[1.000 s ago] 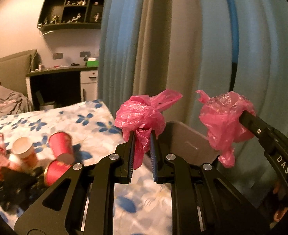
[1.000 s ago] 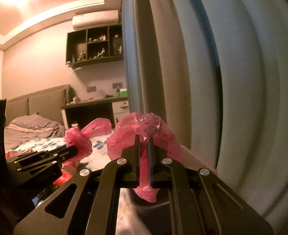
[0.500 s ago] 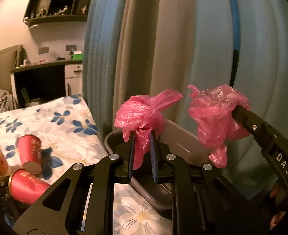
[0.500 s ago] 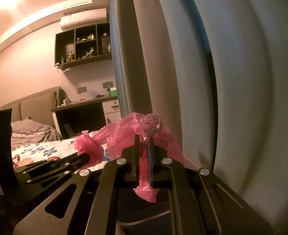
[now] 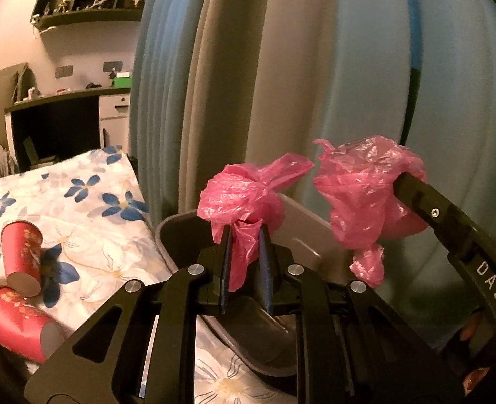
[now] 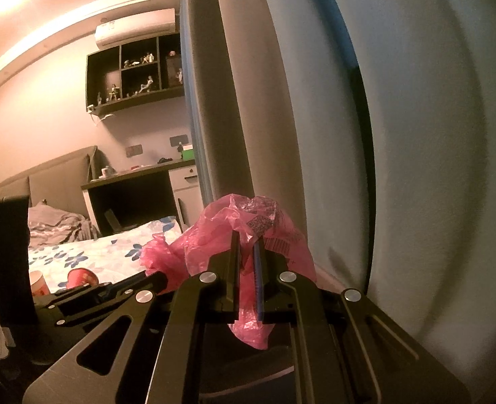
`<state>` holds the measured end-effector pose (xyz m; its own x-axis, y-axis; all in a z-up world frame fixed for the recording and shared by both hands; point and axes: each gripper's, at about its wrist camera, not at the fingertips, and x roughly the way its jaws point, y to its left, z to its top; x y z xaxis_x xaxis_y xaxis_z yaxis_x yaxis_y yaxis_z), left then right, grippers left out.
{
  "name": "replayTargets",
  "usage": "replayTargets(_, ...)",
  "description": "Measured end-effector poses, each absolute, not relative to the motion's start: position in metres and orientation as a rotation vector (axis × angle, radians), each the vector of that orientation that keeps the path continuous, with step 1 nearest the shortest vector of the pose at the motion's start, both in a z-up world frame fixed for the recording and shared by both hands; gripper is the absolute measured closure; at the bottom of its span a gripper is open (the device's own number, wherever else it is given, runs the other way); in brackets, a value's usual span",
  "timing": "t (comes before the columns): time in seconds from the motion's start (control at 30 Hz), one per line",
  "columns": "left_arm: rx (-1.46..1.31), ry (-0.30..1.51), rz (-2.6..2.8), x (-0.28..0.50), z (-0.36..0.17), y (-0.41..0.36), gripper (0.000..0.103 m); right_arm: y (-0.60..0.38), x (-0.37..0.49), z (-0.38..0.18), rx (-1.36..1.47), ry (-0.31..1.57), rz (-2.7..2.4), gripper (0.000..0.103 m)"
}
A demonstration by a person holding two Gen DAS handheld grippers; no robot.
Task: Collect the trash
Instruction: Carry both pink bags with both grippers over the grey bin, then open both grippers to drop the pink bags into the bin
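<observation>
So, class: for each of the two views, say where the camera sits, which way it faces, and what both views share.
Left wrist: on the left tongs, facing the curtain and grey bin; own fingers pinch a pink bag; right tongs enter at right.
Right wrist: on the right tongs, facing the curtain; own fingers pinch another pink bag; left tongs at left.
Shared: both bags, red cups, floral bed, desk, wall shelf.

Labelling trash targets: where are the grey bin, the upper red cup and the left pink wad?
grey bin [image 5: 172, 235], left wrist view, rim.
upper red cup [image 5: 22, 252], left wrist view, side.
left pink wad [image 5: 241, 198], left wrist view, bunched top.
</observation>
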<state>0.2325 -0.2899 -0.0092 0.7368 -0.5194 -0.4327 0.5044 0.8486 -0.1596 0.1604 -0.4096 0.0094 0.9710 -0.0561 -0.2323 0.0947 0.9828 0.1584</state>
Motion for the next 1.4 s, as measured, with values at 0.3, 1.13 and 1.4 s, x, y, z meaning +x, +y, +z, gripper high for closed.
replayTargets(0.3, -0.042, 0.526, -0.599, 0.241, -0.016, -0.295, 0.084, -0.414, 0.170, 0.005, 0.196, 0.265, -0.071, 0.096)
replayTargets(1.13, -0.077, 0.495, -0.366, 0.210, -0.009, -0.232, 0.008, -0.414, 0.140, 0.019, 0.234, 0.218, -0.100, 0.031)
replayTargets(1.4, -0.083, 0.476, -0.226, 0.176, -0.005, -0.177, 0.008, -0.393, 0.109, 0.019, 0.231, 0.204, -0.071, 0.017)
